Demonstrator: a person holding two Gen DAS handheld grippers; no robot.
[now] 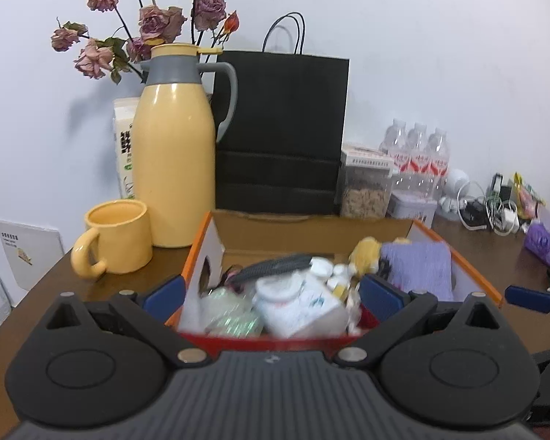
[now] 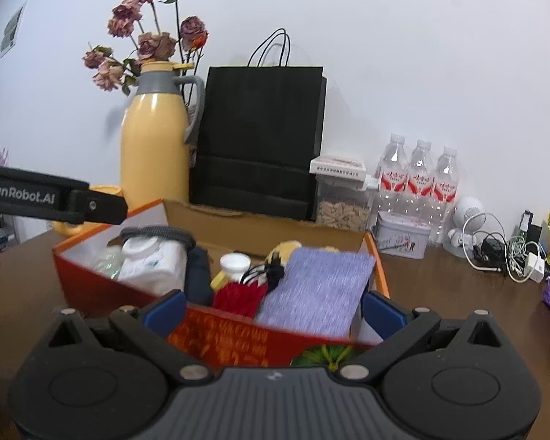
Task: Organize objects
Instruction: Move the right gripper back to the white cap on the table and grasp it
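Box (image 1: 348, 231), cardboard with orange-red walls, sits open on brown table (image 1: 40, 293) in front of both grippers, packed with stuff. Left to right in left wrist view: yellow mug (image 1: 115, 236) just left of box, tall yellow thermos (image 1: 174, 161) behind mug with dried roses (image 1: 150, 22) behind it, black paper bag (image 1: 280, 135) against wall behind box, clear cereal container (image 1: 365, 183), three water bottles (image 1: 418, 157), small tin (image 1: 412, 209), tangle of cables and chargers (image 1: 484, 209) far right. Inside box left to right: clear plastic item, white tissue pack (image 1: 300, 304), white bottle caps, yellow plush (image 1: 365, 253), purple cloth (image 1: 418, 267). Left gripper (image 1: 271, 293) jaws spread wide, blue pads either side of box's near-left portion, holding nothing. Right wrist view: left gripper's arm (image 2: 55, 198) crosses in from left edge above box's left corner. Red tassel (image 2: 240, 295) lies left of purple cloth (image 2: 319, 286) near front wall. Right gripper (image 2: 273, 306) jaws also wide apart, straddling box's near wall, gripping nothing; contact with wall not clear due to blur.
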